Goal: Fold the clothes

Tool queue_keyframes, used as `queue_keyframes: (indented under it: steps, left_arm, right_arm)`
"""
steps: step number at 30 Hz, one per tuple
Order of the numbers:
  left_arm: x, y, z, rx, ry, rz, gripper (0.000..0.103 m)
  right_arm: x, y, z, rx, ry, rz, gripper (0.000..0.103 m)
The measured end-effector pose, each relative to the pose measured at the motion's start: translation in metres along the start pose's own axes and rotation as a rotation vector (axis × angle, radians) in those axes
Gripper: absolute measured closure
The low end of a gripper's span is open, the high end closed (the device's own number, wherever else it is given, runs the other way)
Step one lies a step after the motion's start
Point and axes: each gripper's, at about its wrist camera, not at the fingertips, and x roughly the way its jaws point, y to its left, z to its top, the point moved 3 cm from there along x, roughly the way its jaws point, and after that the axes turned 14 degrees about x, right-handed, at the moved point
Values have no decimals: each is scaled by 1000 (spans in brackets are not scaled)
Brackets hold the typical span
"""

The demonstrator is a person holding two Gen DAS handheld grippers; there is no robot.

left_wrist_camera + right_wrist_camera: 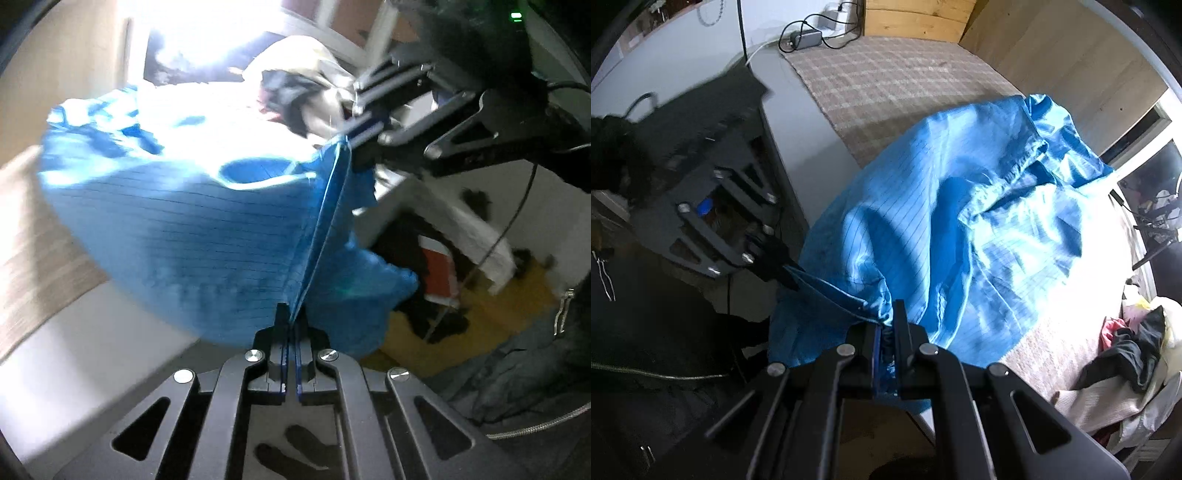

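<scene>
A: Blue, thin-striped fabric fills both views. What is it?

B: A blue garment [960, 221], shiny, with fine dark pinstripes. Most of it lies crumpled on a bed, on a checked beige bed cover [886, 92]; its near edge is lifted off the bed and stretched between the two grippers.

A: How do the jaws of the left gripper [291, 332] stand?

B: Closed. A taut fold of the garment's edge runs straight down into the gap between them, so they pinch the cloth. From the right wrist view the same gripper [790, 275] shows at the left, its tips on the hem.

A: And the right gripper [888, 332]?

B: Its jaws are also nearly together, with a bunched piece of the gathered hem squeezed between them. In the left wrist view it [354, 125] reaches in from the upper right and grips the top end of that same stretched edge.

A: Anything else around?

B: A pile of other clothes [1126, 350] lies at the far right of the bed, well apart from the garment. A power adapter [807, 37] with its cable sits beyond the head of the cover.
</scene>
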Motion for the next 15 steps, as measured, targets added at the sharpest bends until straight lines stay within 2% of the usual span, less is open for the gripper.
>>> queue_keyframes:
  steps: [2, 5, 8, 10, 11, 12, 14, 15]
  left_arm:
    - [-10, -7, -16, -63, 4, 72, 101]
    - [-11, -10, -44, -202, 42, 117, 101]
    - [-1, -13, -70, -325, 65, 110, 101]
    - [2, -14, -75, -359, 53, 103, 100]
    - [2, -13, -75, -373, 46, 103, 100]
    - [2, -11, -76, -391, 42, 103, 100]
    - [0, -6, -79, -434, 28, 93, 101]
    - [-1, -3, -80, -457, 21, 86, 101]
  right_arm:
    - [6, 11, -2, -2, -2, 25, 98]
    - [21, 34, -13, -4, 25, 66, 95]
    - [20, 41, -27, 47, 48, 112, 86]
    - [19, 45, -37, 86, 64, 144, 80]
    - [14, 40, -44, 141, 55, 164, 70]
    - [6, 30, -51, 214, 38, 188, 55]
    - [-3, 14, -67, 341, 16, 209, 44]
    - [-3, 8, -78, 386, 17, 192, 44]
